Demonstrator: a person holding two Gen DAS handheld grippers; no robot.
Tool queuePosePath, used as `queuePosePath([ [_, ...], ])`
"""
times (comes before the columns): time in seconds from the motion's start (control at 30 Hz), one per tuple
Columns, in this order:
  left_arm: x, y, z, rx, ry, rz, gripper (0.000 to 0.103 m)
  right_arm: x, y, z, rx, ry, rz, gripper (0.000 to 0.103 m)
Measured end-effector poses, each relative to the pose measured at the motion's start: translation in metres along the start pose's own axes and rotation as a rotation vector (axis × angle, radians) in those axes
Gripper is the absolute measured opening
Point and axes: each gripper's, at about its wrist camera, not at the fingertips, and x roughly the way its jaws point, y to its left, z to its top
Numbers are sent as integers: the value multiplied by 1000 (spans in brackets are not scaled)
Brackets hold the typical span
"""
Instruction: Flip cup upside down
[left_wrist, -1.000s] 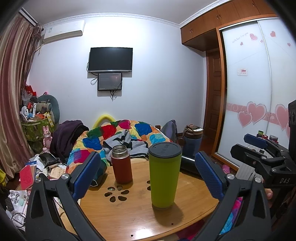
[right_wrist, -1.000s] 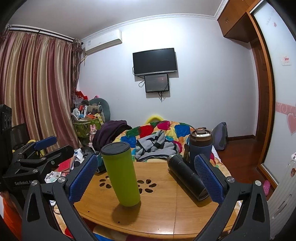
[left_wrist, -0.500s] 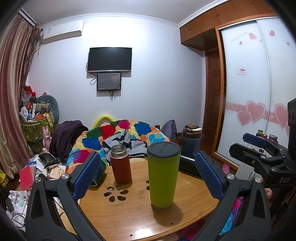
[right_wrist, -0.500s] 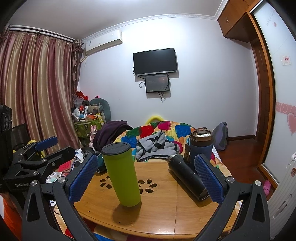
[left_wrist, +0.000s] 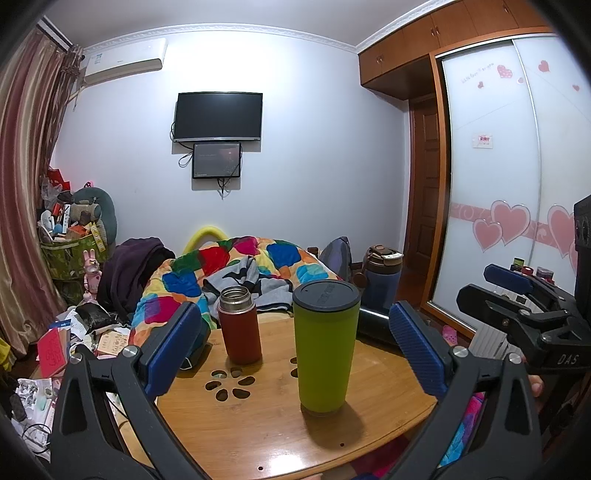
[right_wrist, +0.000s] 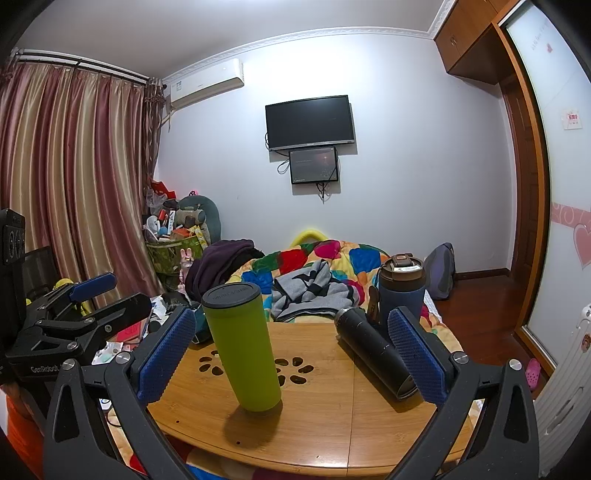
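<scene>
A tall green cup (left_wrist: 325, 347) with a dark lid is standing upright on the round wooden table (left_wrist: 258, 424), close to the near edge and just in front of the flower-shaped cut-outs in the tabletop. The left gripper (left_wrist: 295, 347) is hovering with its blue-padded jaws spread wide; in its own view the cup is sitting between the two pads (though farther out along the table, with neither pad touching it). The right gripper (right_wrist: 291, 350) is likewise gaping wide and gripping nothing, and from its camera the green cup (right_wrist: 242, 347) is appearing toward the left pad, leaning slightly in the fisheye picture, its base planted on the table (right_wrist: 332, 424). Behind the cup in the left view a red flask (left_wrist: 239, 325) with a bare steel neck is standing upright, well apart from the cup. A black flask (right_wrist: 373, 354) is lying on its side toward the right of the table, and behind it a blue mug (right_wrist: 400, 291) with a brown lid is standing upright. Beyond the table a patchwork quilt (right_wrist: 332, 258) in bright colours is lying heaped, with a grey garment on top. Each gripper is showing at the edge of the other's view, off to the side of the table.
</scene>
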Motion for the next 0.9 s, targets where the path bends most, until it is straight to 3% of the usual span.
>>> queuePosePath([
  [0.9,2,0,-2,-5,8,-44,103,7,0,-3,-10,12,8,103],
])
